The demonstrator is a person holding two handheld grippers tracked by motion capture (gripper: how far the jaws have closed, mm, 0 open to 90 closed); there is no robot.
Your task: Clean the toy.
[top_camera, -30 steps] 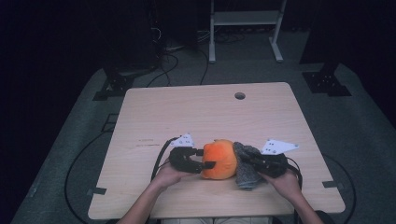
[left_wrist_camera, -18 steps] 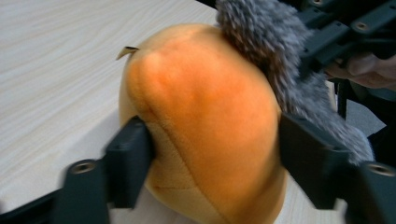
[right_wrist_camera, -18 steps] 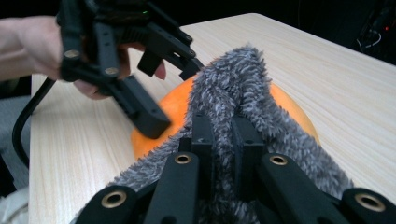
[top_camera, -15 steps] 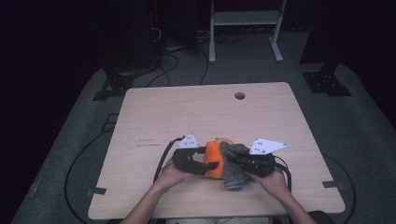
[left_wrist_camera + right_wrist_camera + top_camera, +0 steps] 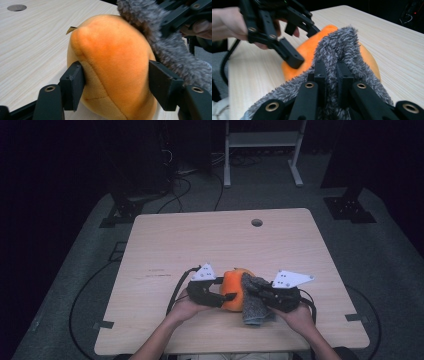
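At the frame's lower middle, the left gripper (image 5: 115, 82) has just been opening around the orange plush (image 5: 112, 65), barely touching; the right gripper (image 5: 331, 72) pinches the grey sock (image 5: 342, 47), only draped on, not yet pulled over.

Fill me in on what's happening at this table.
A person holds a claw in each hand at a light wooden table. The left claw straddles a round orange plush toy; its jaws have just been opening, and the right one stands slightly off the plush. The right claw is shut on a fuzzy grey cloth, which drapes over the toy's side.
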